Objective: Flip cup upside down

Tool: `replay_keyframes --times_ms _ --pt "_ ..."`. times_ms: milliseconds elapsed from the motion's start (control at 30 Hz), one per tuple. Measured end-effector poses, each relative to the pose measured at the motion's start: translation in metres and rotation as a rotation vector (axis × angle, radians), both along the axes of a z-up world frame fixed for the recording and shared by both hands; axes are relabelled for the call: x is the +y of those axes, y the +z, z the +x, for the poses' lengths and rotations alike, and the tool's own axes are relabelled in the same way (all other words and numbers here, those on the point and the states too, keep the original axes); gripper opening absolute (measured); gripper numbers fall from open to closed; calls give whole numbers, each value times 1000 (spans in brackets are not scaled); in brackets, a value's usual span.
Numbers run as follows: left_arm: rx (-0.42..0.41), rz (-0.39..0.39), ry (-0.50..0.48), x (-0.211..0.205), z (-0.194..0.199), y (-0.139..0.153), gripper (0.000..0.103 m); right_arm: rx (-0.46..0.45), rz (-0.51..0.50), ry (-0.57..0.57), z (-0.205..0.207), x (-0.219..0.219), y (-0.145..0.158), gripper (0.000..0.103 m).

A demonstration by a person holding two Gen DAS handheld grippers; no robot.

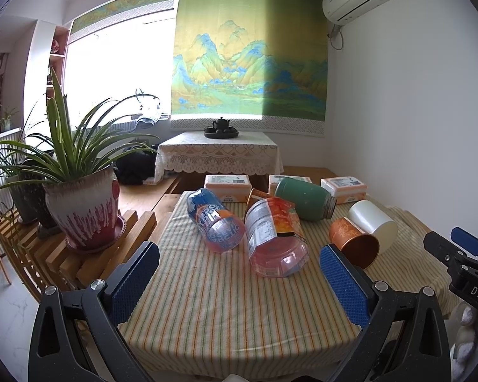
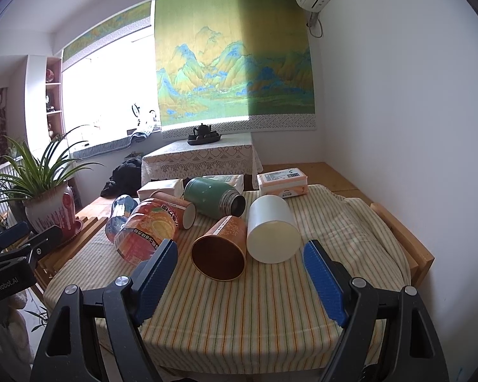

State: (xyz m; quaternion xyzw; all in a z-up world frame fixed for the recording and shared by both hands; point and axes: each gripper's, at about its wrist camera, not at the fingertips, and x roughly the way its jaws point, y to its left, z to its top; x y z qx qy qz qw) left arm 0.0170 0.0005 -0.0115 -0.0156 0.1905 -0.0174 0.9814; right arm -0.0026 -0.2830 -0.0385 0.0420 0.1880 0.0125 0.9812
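Note:
Several cups lie on their sides on the striped cloth table [image 1: 223, 302]. An orange paper cup [image 2: 221, 248] has its open mouth toward me; it also shows in the left wrist view [image 1: 353, 238]. A white cup [image 2: 272, 234] lies right of it, also seen in the left wrist view [image 1: 372, 221]. A green flask [image 2: 215, 199], a blue-label clear cup [image 1: 215, 221] and an orange-label clear cup [image 1: 274, 238] lie behind. My left gripper [image 1: 239, 283] is open and empty before the clear cups. My right gripper [image 2: 240, 283] is open and empty before the orange and white cups.
Tissue packs [image 1: 228, 186] [image 2: 282, 180] sit along the table's far edge. A potted plant [image 1: 83, 210] stands on a wooden rack at the left. A lace-covered side table with a teapot [image 1: 221, 125] is behind. A white wall is at the right.

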Motion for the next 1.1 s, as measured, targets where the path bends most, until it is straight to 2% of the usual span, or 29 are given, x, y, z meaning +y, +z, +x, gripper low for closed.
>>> replay_keyframes --times_ms 600,833,1100 --pt "17 4 -6 -3 6 -3 102 14 -3 -5 7 -2 -4 78" --pt "39 0 -5 -1 12 -7 102 82 26 17 37 -19 -2 78" --pt "51 -5 10 4 20 -10 102 243 106 60 105 -53 -1 78"
